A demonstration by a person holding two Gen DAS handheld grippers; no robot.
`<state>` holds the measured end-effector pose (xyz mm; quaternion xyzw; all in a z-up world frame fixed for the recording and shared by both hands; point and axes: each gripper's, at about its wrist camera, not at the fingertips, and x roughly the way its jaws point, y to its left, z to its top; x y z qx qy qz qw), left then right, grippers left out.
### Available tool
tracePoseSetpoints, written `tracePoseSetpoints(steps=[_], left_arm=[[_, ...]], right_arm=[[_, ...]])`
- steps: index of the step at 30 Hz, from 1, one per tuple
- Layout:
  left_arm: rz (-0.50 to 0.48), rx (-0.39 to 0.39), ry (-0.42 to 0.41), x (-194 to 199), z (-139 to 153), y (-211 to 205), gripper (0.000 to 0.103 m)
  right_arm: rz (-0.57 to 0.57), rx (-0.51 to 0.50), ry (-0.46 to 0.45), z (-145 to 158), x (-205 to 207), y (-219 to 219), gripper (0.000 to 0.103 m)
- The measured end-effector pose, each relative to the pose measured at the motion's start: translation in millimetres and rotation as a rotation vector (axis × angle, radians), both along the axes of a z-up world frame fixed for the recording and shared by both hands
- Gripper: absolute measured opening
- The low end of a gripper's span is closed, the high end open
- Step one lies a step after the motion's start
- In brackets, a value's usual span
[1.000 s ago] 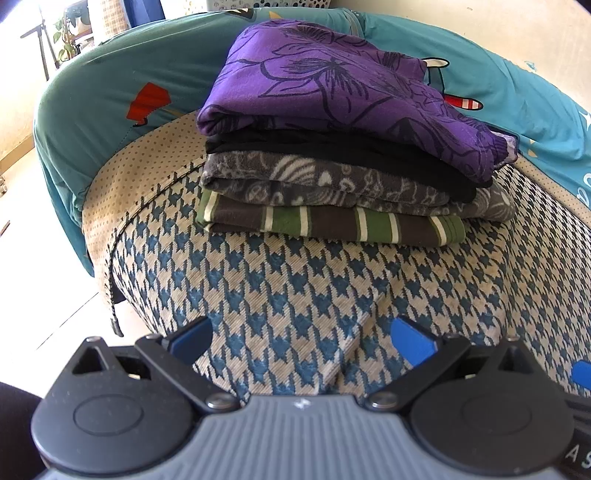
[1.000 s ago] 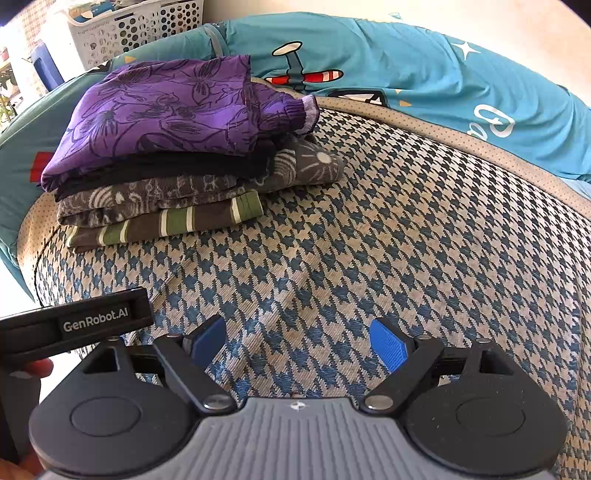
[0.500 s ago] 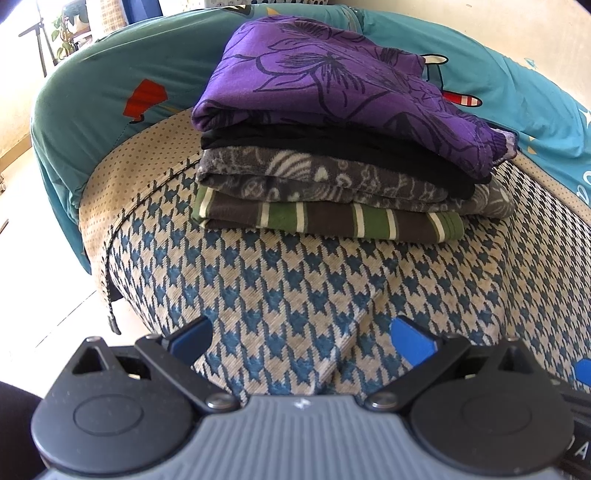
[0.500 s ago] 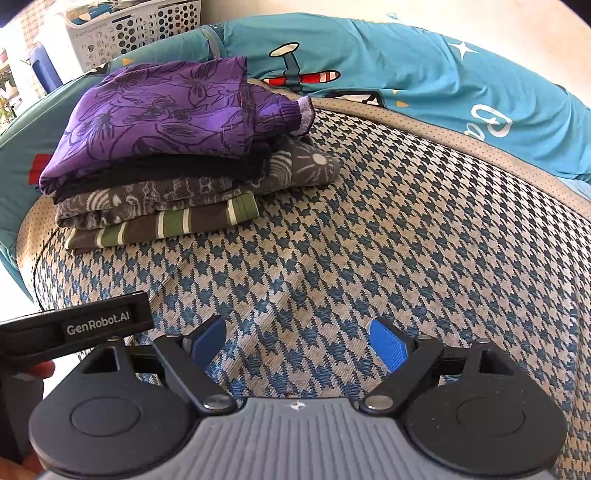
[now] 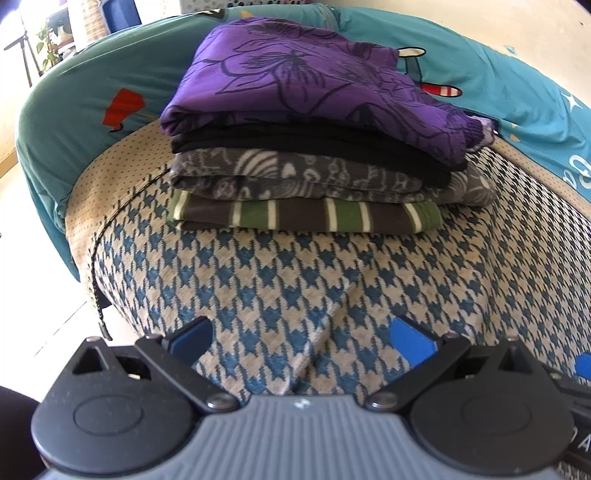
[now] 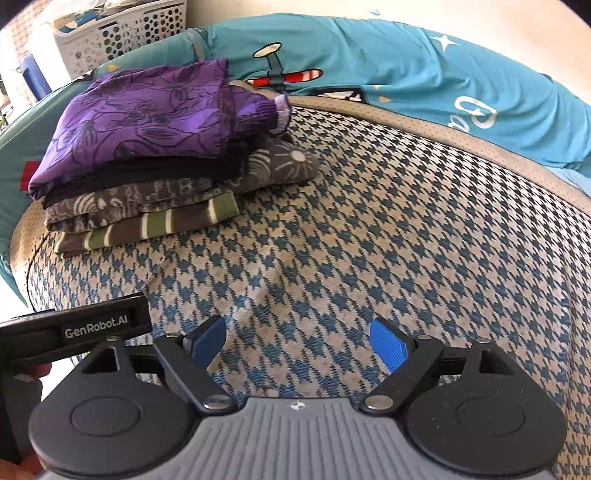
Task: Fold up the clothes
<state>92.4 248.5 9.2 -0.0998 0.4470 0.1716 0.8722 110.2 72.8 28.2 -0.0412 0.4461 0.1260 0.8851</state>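
A stack of folded clothes rests on the houndstooth blanket (image 5: 295, 280) of a bed. On top lies a purple floral garment (image 5: 303, 81) (image 6: 147, 122), then a black one (image 5: 295, 142), a grey patterned one (image 5: 295, 177) (image 6: 147, 195), and a green-and-brown striped one (image 5: 303, 218) (image 6: 147, 227) at the bottom. My left gripper (image 5: 301, 338) hangs open over the blanket, well in front of the stack, with nothing between its blue pads. My right gripper (image 6: 297, 339) is open too, empty, over the blanket to the right of the stack.
A teal sheet (image 6: 424, 74) with airplane prints covers the far side of the bed. A white laundry basket (image 6: 118, 33) stands behind at the upper left. The bed's left edge drops to a pale floor (image 5: 33, 277). The left gripper's body (image 6: 74, 332) shows beside my right one.
The stack sits slightly lower and closer in the left wrist view. Both grippers stay open and almost still.
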Motion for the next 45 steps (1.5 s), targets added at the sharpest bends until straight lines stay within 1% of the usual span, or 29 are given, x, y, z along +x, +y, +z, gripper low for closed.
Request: tracePoseSetpoints(steps=[7,12,21,29,33,39,45], left_arm=[[-0.043,0.000,0.004,2.2,-2.1,-12.3,0.103],[-0.102,-0.007,-0.003,3.1,-3.5,-26.8,0.103],[-0.236,0.025,-0.002,3.2,-10.2,-67.0,0.103],[-0.325,0.070,-0.036,1.3,-9.8,-106.0,0.103],[-0.370,0.080,-0.039,-0.3,-10.2,-124.8,0.103],[-0.441,0.089,-0.046,0.0,-9.8,-152.7,0.103],[-0.525,0.088,-0.063,3.8,-7.3,-182.3,0.103]], right_arm=[[-0.021,0.005,0.000,-1.0,-1.8,-12.3,0.085],[-0.041,-0.003,-0.001,-2.1,-4.6,-24.8,0.085],[-0.106,0.001,0.015,-6.3,-11.0,-59.5,0.085],[-0.160,0.011,0.016,-7.0,-19.3,-94.1,0.085],[-0.183,0.004,0.014,-7.8,-24.3,-109.6,0.085],[-0.206,-0.024,-0.013,-7.4,-34.1,-133.0,0.085],[-0.239,0.005,-0.024,-5.2,-39.7,-162.6,0.085]])
